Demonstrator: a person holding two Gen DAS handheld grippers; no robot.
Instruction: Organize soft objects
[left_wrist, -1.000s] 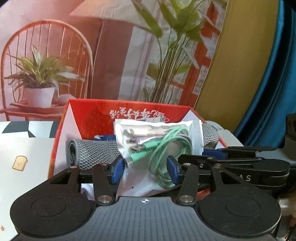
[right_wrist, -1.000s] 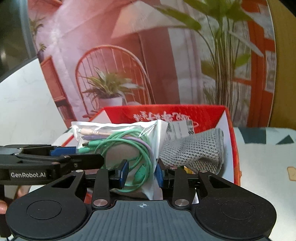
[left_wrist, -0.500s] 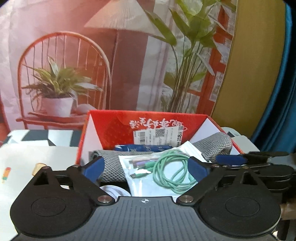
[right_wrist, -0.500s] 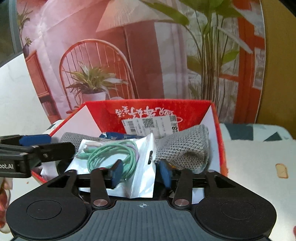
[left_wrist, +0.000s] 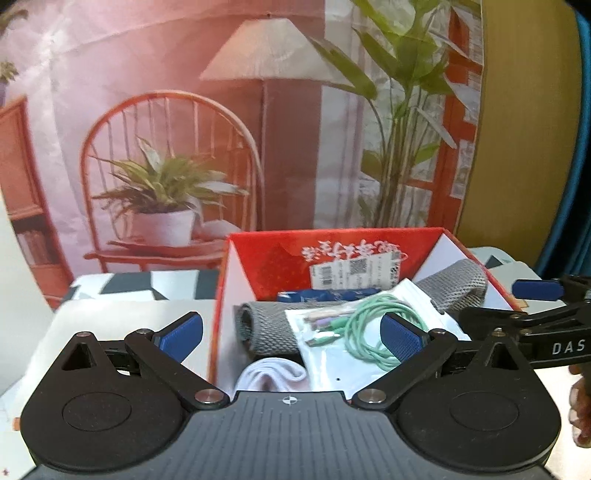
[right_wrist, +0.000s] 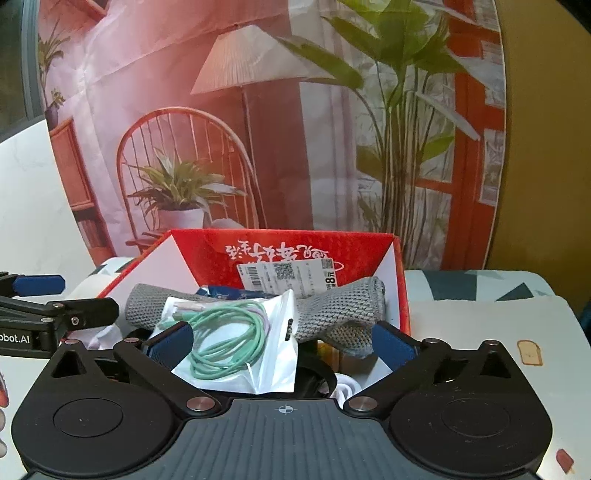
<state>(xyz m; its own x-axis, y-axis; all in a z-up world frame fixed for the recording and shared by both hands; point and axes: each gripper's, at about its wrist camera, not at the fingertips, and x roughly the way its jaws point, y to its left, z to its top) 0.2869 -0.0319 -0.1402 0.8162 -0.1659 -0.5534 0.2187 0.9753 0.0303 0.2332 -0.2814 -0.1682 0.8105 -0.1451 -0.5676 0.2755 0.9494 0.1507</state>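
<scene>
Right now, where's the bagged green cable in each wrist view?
Left wrist: the cable bag lies right of centre, in the red box, over the grey knit cloth.
Right wrist: the cable bag lies left of centre, over the same cloth.
Shared landmark: the white barcode label on the box's back wall.

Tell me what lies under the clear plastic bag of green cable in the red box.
The clear plastic bag of green cable rests on a grey knitted cloth in the red cardboard box. Beside it shows a white sock. Anything directly beneath is covered.
</scene>
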